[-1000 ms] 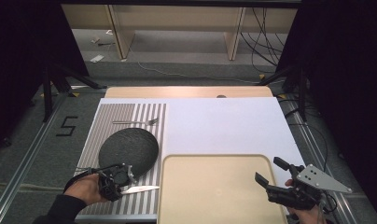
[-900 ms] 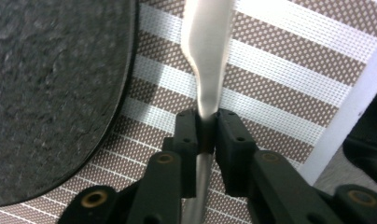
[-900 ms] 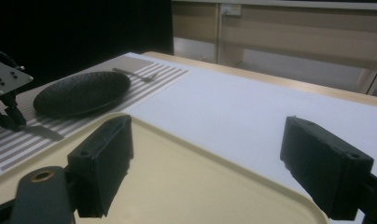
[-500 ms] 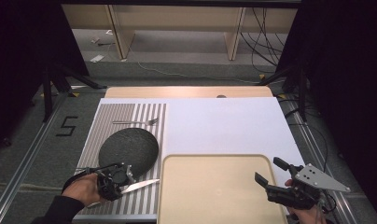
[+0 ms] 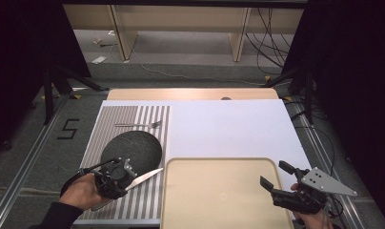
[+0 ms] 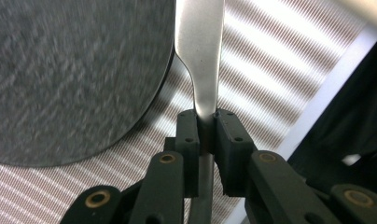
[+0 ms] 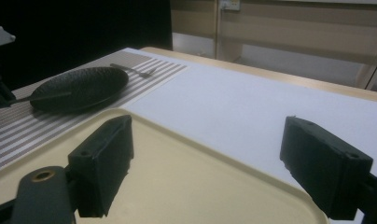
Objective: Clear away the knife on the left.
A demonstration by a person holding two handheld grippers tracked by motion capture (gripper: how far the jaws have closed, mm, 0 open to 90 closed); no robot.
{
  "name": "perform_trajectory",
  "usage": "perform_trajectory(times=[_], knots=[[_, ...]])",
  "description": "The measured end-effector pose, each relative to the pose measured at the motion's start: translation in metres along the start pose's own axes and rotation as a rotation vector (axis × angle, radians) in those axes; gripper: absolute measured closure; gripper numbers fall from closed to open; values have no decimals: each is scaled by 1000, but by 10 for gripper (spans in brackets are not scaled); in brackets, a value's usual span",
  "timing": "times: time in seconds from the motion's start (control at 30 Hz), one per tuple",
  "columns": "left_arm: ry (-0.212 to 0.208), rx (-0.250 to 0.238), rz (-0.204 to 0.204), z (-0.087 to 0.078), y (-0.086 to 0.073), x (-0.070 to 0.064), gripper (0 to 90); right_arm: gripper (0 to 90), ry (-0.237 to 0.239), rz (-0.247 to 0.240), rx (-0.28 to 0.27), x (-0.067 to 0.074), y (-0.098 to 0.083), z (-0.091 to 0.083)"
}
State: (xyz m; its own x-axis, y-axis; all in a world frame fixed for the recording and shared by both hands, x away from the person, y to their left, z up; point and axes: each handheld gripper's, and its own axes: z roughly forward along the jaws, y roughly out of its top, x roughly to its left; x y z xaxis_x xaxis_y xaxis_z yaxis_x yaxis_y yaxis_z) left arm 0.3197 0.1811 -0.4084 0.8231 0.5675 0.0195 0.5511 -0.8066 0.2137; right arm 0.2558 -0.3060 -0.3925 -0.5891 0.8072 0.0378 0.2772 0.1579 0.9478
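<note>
here a silver table knife [image 6: 199,51] is clamped at its narrow neck by the left gripper [image 6: 206,127], its plain, probably smooth blade held over the striped mat [image 5: 147,200] beside the dark plate [image 5: 132,150]; the right gripper [image 7: 205,163] is held with jaws apart above the tray [image 5: 219,191].

left gripper [image 5: 128,177]: jaws clamped, apparently tilted | right gripper [image 5: 276,176]: jaws wide apart, level

Silver knife [image 5: 142,177] over a grey-and-white striped mat [image 5: 133,117] — dark speckled plate [image 5: 131,150] at ten o'clock, cream tray [image 5: 224,191] at three.
</note>
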Motion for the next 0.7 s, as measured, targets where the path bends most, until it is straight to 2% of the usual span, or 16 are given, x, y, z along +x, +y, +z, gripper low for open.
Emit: perform_trajectory(times=[0.1, 0.23, 0.3, 0.37, 0.43, 0.57, 0.6, 0.7], knots=[[-18, -60, -5, -5, 7, -4, 802, 182, 2, 0, 0, 0, 0, 0], [-38, -111, -28, -10, 19, -11, 802, 182, 3, 0, -6, -1, 0, 1], [-35, -139, -48, -12, 27, -14, 802, 182, -1, -1, -3, -1, 0, 0], [-56, -174, -76, -15, 38, -18, 802, 183, -3, 3, -1, 0, 0, 0], [-91, -199, -85, -16, 48, -23, 802, 183, -2, 3, -2, 0, 0, 0], [-137, -232, -76, -15, 65, -35, 802, 183, 0, 5, -7, -1, 0, 0], [-162, -225, -66, -14, 70, -38, 802, 183, 0, 3, -6, -1, 0, 0], [-179, -219, -47, -12, 87, -46, 802, 183, 1, 4, -9, 0, 0, -1]])
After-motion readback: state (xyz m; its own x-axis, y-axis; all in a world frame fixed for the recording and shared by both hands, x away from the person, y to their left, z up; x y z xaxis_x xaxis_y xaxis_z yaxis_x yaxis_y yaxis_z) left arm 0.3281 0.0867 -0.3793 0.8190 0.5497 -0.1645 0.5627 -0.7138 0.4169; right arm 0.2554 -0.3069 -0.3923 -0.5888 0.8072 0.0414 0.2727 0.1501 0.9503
